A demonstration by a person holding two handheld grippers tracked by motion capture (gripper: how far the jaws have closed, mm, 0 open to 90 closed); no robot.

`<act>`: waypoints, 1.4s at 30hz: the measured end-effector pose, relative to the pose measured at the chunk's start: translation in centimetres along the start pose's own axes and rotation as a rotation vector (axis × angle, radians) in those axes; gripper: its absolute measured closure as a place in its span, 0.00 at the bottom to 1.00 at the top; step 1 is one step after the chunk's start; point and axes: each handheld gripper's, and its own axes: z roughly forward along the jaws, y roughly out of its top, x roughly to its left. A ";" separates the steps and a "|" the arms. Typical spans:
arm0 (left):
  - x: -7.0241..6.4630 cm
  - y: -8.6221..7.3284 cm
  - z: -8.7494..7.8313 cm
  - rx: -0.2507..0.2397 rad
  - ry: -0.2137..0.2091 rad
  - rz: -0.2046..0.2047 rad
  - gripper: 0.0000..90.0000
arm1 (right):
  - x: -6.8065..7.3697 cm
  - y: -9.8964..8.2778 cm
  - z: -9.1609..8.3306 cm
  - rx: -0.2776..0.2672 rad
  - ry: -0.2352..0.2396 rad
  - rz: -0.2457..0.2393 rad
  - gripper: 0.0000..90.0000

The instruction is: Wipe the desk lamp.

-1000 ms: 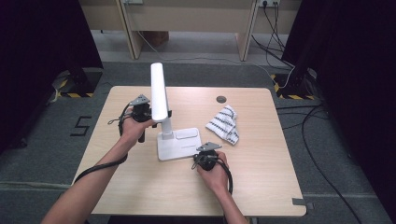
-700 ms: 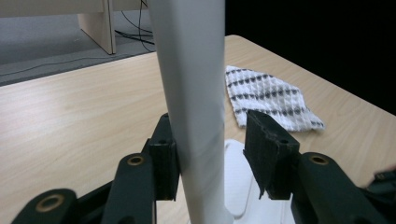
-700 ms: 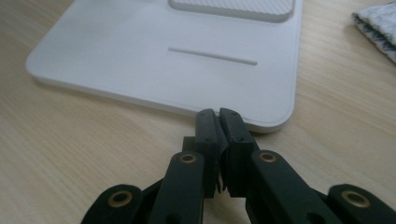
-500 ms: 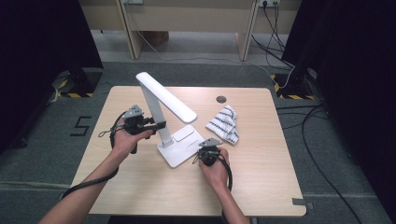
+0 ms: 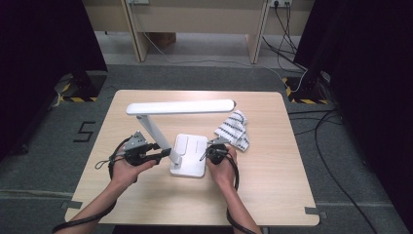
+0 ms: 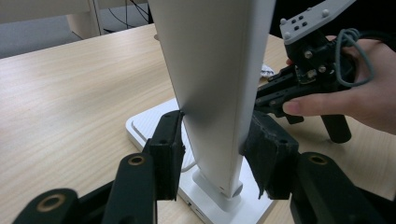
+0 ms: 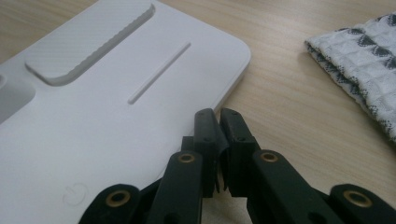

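Observation:
A white desk lamp stands mid-table, its flat base (image 5: 191,152) under a slanted arm (image 5: 155,130) and a level head (image 5: 180,107). My left gripper (image 5: 164,154) is shut on the lamp arm (image 6: 215,93) just above its hinge, one pad on each side. Its jaws have just been closing with the arm between them. My right gripper (image 5: 207,155) is shut with nothing in it. Its tips (image 7: 218,123) rest at the right-hand edge of the base (image 7: 107,93). The left gripper view also shows the right gripper (image 6: 268,98) behind the arm.
A white cloth with a dark pattern (image 5: 234,128) lies crumpled just right of the base and close to my right gripper; it is the cloth (image 7: 359,60) at the upper right of the right gripper view. Cables trail from both grippers toward the near table edge (image 5: 195,225).
The lamp has unfolded: its head swung from upright down to level and the arm now leans left. My left gripper moved toward the near edge, down to the arm's foot. The right gripper barely shifted.

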 end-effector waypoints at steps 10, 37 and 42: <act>-1.0 -0.4 -0.6 -0.010 0.022 0.063 0.53 | -2.5 1.6 -1.7 -0.076 -0.069 0.041 0.78; -1.7 -4.4 -4.4 0.039 0.017 0.016 0.39 | -10.4 2.1 1.0 0.013 -0.236 0.020 0.49; -1.7 -4.9 -4.6 0.037 0.021 0.002 0.39 | -10.7 1.9 1.1 0.010 -0.212 0.046 0.57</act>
